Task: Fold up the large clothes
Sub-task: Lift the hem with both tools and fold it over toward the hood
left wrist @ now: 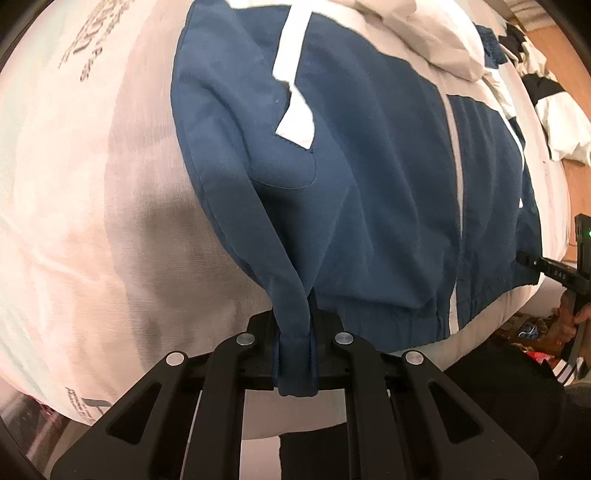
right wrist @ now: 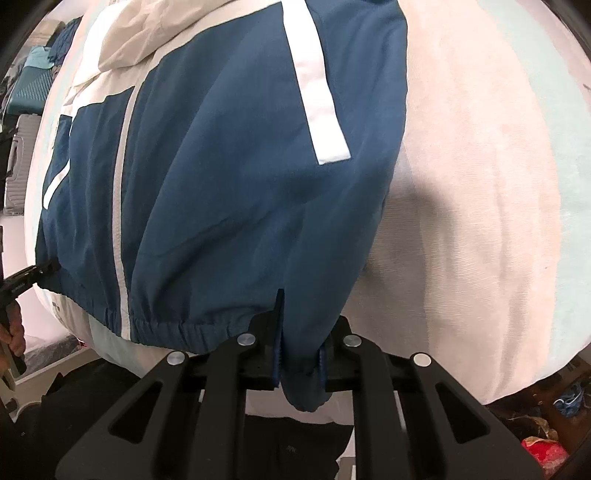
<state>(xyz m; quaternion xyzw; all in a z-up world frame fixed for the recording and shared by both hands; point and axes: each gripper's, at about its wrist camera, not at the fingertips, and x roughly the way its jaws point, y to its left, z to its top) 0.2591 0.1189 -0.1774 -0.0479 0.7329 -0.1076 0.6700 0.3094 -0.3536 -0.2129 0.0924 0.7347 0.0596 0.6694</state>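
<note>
A navy jacket (left wrist: 369,184) with white stripes and a white hood (left wrist: 424,33) lies spread on a pale bed cover (left wrist: 92,221). My left gripper (left wrist: 295,354) is shut on the blue sleeve cuff at the jacket's lower left, and the sleeve rises from the jaws in a taut fold. At the far right of that view the right gripper (left wrist: 522,258) meets the hem's other end. In the right wrist view my right gripper (right wrist: 301,365) is shut on the lower right corner of the jacket (right wrist: 221,166). The left gripper (right wrist: 40,267) shows at the hem's left end.
Black and white clothes (left wrist: 546,96) lie at the bed's far right edge, by a wooden floor. Suitcases (right wrist: 29,85) stand beyond the bed's left side. A hand (left wrist: 576,314) holds the right gripper's handle. Red clutter (right wrist: 546,454) sits on the floor at lower right.
</note>
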